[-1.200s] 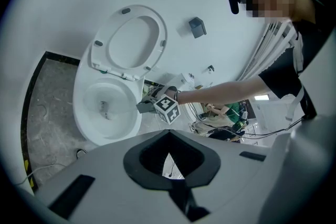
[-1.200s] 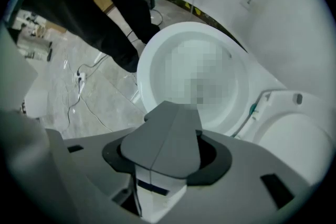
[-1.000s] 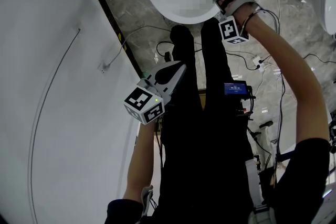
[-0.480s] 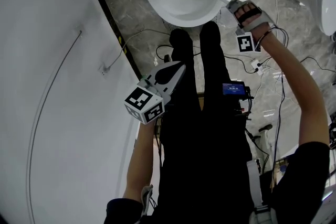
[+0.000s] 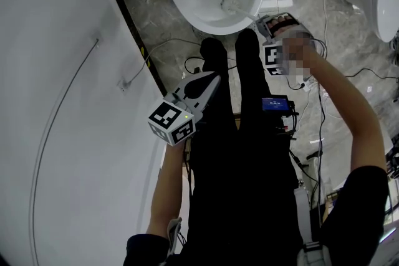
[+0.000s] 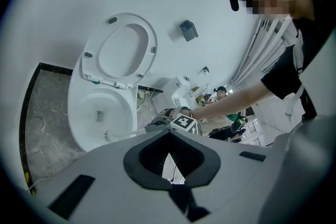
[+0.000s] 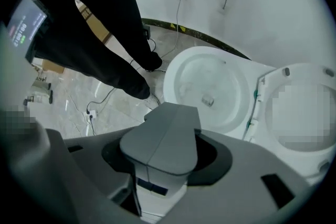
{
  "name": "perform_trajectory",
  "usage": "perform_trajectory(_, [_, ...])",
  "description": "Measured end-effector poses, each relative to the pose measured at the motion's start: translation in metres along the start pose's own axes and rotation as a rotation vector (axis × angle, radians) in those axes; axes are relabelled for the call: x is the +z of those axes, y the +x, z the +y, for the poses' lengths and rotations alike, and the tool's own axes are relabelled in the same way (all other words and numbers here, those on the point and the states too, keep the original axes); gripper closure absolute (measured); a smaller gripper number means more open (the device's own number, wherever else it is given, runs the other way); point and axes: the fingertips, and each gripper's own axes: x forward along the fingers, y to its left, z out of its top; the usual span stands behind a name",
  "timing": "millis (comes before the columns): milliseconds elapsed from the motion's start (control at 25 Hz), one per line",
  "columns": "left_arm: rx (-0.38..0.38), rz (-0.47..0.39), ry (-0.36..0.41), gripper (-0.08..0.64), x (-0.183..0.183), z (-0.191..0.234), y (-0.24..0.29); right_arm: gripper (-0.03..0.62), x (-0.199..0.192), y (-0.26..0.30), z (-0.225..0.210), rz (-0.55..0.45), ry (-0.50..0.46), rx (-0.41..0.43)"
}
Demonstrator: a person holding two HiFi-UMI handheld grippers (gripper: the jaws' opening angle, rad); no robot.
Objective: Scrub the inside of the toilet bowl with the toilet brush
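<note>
The right gripper [image 7: 170, 113] has its grey, flat-sided jaws clenched together on the thin pale handle of the brush [image 5: 230, 7]. The handle slants from the near right rim of the toilet bowl [image 5: 190, 6] down to a round bristled head, which lies against the bowl's inner wall, on the near side of the drain hole. The left gripper [image 5: 210, 81] hangs well back from the bowl over the person's left leg, its tapered jaws pinched to a point with nothing between them (only a sliver of light shows behind the tips). The bowl is smooth, glossy white and oval, and its ring-shaped seat [image 6: 150, 50] stands raised against the wall [image 5: 62, 134] behind it. Black trouser legs [image 5: 243, 152] stretch toward the bowl, with both shoes just short of its front rim. Around the bowl's base the floor [image 5: 162, 3] is mottled grey stone, with thin cables [image 5: 168, 43] trailing across it.
</note>
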Motion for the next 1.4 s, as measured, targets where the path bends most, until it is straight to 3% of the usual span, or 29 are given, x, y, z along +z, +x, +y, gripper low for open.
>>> perform_trajectory(240, [0.000, -0.003, 0.001, 0.552, 0.000, 0.001, -0.001, 0.359, 0.026, -0.007, 0.006, -0.069, 0.198, 0.078])
perform_trajectory(600, [-0.005, -0.006, 0.017, 0.551, 0.007, -0.007, -0.001, 0.359, 0.064, -0.022, -0.004, -0.139, 0.607, 0.258])
perform_trajectory(960, [0.016, -0.008, 0.018, 0.551, 0.006, -0.012, -0.011, 0.362, 0.096, -0.030, -0.036, -0.261, 1.132, 0.449])
perform_trajectory(1400, [0.025, -0.003, 0.034, 0.552, 0.006, -0.022, -0.013, 0.376, 0.093, -0.011, -0.089, -0.413, 1.577, 0.525])
